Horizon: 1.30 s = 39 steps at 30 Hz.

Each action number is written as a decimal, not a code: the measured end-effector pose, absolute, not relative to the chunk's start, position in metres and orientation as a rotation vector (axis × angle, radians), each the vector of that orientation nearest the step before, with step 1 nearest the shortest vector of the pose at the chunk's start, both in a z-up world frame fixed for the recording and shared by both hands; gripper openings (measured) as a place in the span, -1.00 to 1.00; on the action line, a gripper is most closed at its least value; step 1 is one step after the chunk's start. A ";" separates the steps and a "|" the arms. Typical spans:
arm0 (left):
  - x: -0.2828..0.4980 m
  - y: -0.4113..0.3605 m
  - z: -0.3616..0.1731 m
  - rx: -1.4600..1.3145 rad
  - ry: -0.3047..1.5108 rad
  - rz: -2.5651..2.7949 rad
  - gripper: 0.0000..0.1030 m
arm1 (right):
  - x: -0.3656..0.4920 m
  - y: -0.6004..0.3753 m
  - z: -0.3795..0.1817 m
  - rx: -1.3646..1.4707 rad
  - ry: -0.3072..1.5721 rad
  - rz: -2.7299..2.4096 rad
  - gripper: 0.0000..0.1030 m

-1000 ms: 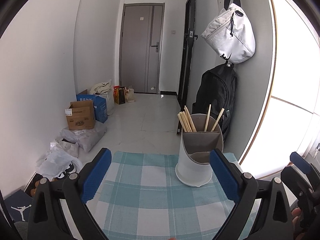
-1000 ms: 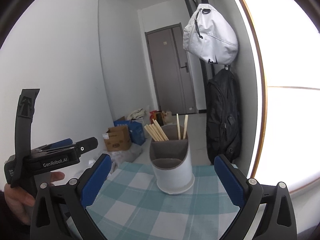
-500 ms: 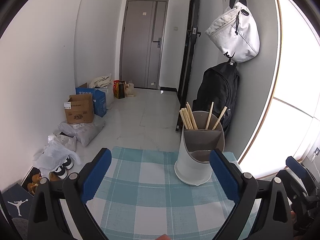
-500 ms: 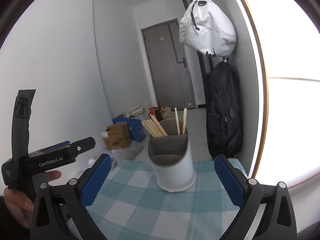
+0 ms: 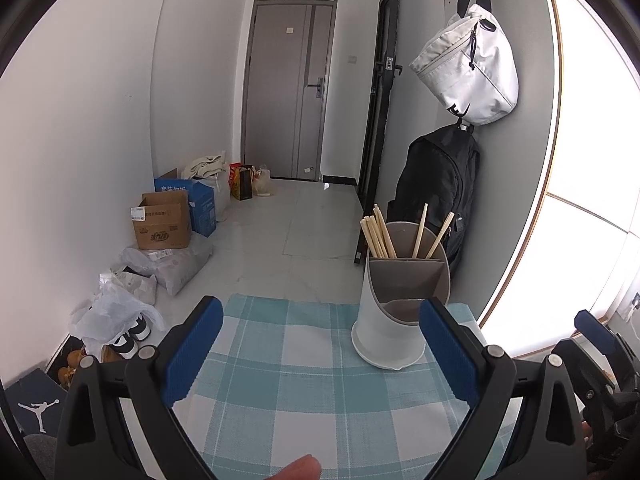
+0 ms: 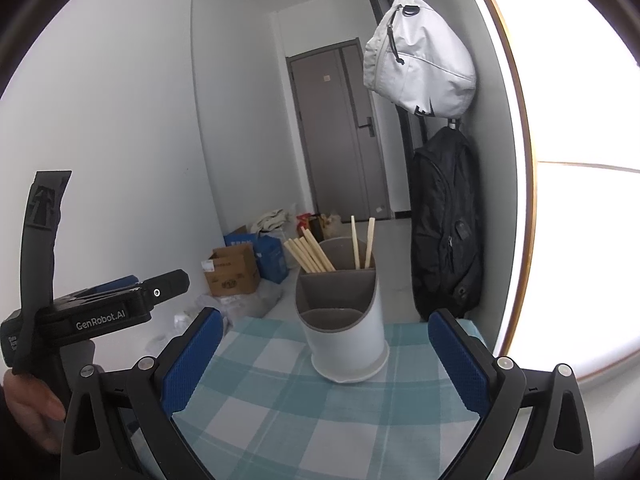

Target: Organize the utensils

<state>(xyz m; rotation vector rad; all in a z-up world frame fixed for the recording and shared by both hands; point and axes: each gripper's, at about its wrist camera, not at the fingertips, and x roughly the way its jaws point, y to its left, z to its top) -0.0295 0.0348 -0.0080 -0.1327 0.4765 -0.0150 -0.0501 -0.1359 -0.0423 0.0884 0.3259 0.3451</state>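
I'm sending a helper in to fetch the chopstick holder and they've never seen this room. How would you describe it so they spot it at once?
Find the small table with the teal-and-white checked cloth near the bright window. At its far right stands the chopstick holder, a tall white tub with grey inner dividers and wooden chopsticks sticking out of the back compartments. It is the only thing standing on the cloth.

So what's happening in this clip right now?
A person holds two handheld grippers over a checked tablecloth. Both the left gripper and the right gripper have their jaws wide apart and hold nothing. A white utensil holder stands on the cloth with wooden chopsticks in its back compartments; its front compartment looks empty. No loose utensils show on the cloth.
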 end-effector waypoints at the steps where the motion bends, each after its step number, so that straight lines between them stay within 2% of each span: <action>1: -0.030 0.035 -0.008 -0.133 0.476 -0.013 0.86 | -0.050 -0.136 -0.042 0.089 0.326 0.346 1.00; 39: -0.028 0.027 -0.013 -0.098 0.503 -0.029 0.86 | -0.051 -0.135 -0.043 0.078 0.335 0.346 1.00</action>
